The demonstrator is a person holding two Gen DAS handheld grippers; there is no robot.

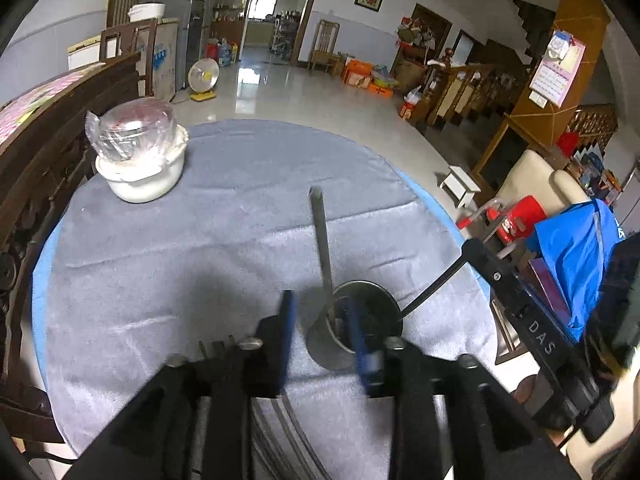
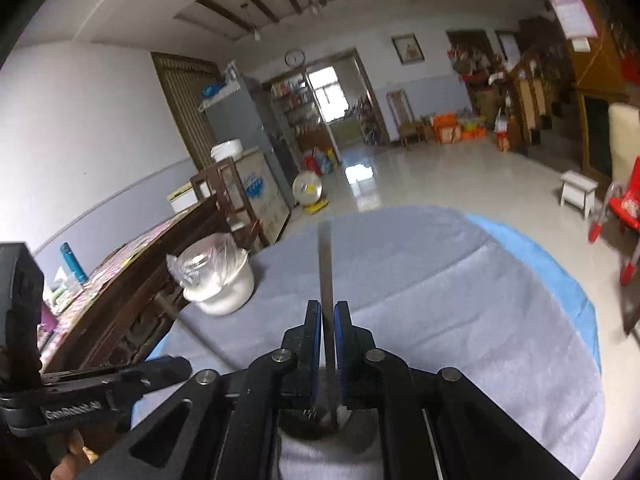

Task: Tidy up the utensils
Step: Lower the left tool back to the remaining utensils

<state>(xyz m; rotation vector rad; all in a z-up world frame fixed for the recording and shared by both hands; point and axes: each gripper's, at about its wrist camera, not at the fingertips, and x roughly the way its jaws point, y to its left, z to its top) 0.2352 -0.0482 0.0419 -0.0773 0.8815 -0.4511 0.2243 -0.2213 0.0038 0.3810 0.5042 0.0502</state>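
1. One metal cup [image 1: 352, 332] was seen on the grey cloth [image 1: 224, 240], near the table's close edge. One long flat metal utensil [image 1: 322, 240] stood in it, leaning against the rim, and one thin dark rod [image 1: 434, 284] reached the rim from the right.
2. The left gripper [image 1: 326, 332] was held low over the cup, pointed steeply down. Its blue fingers [image 1: 287, 320] were parted, one left of the cup and the other over its mouth; nothing was pressed between them.
3. The right gripper [image 2: 328, 332] was tilted gently downward above the cup [image 2: 316, 420]. Its fingers [image 2: 315, 328] were closed nearly together, with the flat utensil [image 2: 326, 264] clamped between the pads, its top end rising past them.
4. One white pot [image 1: 140, 172], topped with a clear plastic bag, was set at the far left of the round table.
5. A blue cover [image 2: 552, 272] was visible beneath the cloth. Beyond lay a glossy tiled floor [image 1: 304, 96], one fan, one small white stool [image 2: 578, 192] and one red chair [image 2: 624, 208].
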